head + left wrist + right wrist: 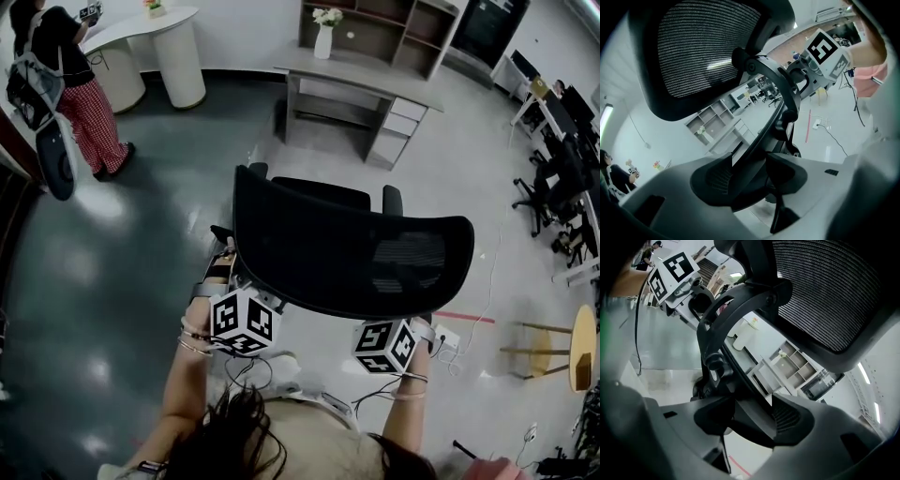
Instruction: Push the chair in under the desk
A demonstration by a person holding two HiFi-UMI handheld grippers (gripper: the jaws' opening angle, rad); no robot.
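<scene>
The left claw (754, 176) and the right claw (750, 416) are each clamped on the back frame of the chair (352, 248). The chair stands well apart from the counter (356, 75) (seat facing it). The push looks barely begun. Next it needs a steady, straight roll forward.
</scene>
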